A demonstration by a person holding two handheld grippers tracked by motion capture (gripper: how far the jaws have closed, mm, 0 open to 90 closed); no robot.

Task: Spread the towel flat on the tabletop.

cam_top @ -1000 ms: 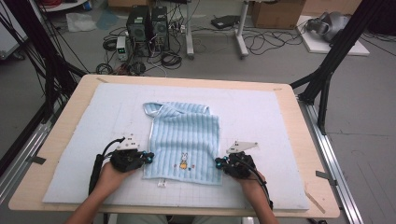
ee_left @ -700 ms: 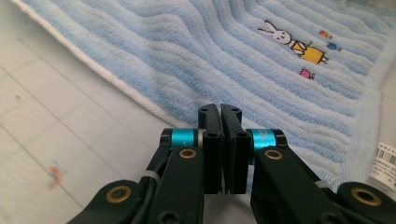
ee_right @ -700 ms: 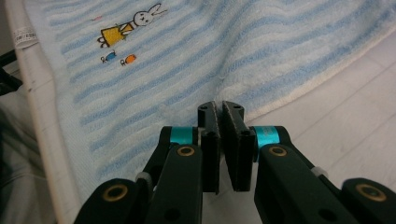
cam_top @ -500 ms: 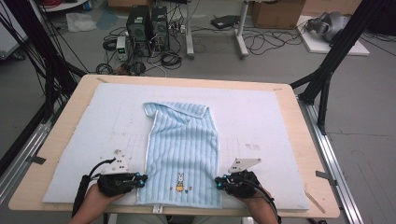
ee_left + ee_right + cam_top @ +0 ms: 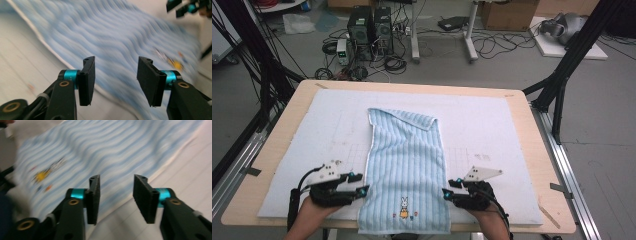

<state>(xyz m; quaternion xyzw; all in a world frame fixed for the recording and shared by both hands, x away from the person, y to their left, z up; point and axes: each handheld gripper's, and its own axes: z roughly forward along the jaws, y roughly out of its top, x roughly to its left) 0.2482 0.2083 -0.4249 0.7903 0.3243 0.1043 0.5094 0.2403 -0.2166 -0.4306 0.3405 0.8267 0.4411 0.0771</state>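
On the counter (image 5: 272, 165) the towel (image 5: 404, 170) lies flat, its near edge overhanging. Both my jaws have just been opening, nothing between them: left gripper (image 5: 358, 184), right gripper (image 5: 451, 189). Overhang may drag it off.

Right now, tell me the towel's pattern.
Light blue towel with ribbed stripes; clearest in the high view.

The left gripper (image 5: 114, 80) has just been opening its two black jaws, which rise from the near edge with a clear gap and nothing between them. Beyond them a blue striped towel (image 5: 112, 32), blurred, lies on a pale mat (image 5: 22, 65), with a small yellow and orange picture (image 5: 175, 62) near its right end. The right gripper (image 5: 183, 7) shows at the far right.
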